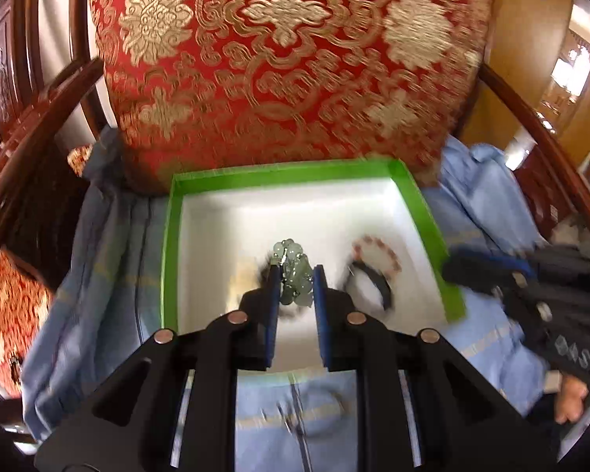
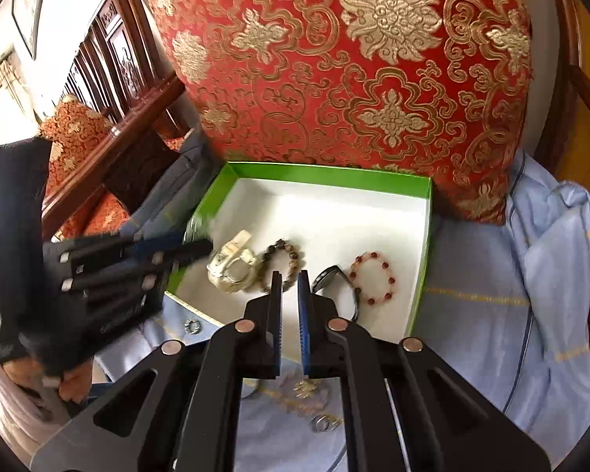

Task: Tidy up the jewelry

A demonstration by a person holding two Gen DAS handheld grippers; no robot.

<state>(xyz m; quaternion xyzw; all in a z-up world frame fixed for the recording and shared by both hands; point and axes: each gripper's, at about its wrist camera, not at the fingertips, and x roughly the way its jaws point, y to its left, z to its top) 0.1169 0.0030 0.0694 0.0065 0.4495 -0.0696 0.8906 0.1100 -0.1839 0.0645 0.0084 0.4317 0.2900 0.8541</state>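
Jade bracelet (image 1: 294, 271) pinched in left jaws, right jaws closed empty, over green box (image 2: 326, 176) on blue cloth (image 2: 491, 295), red cushion (image 2: 354, 78) behind.

Dark wooden chair (image 1: 39, 110), red brocade cushion (image 1: 287, 59)

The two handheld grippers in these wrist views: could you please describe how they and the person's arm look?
Each gripper, left and right, has black angular linkage arms with triangular cut-outs, round copper-coloured pivot pins, and flat blue pads with ribbed faces. Seen from the side, the bodies show small silver bolts. The person wears a dark sleeve on the left arm. No cables show.
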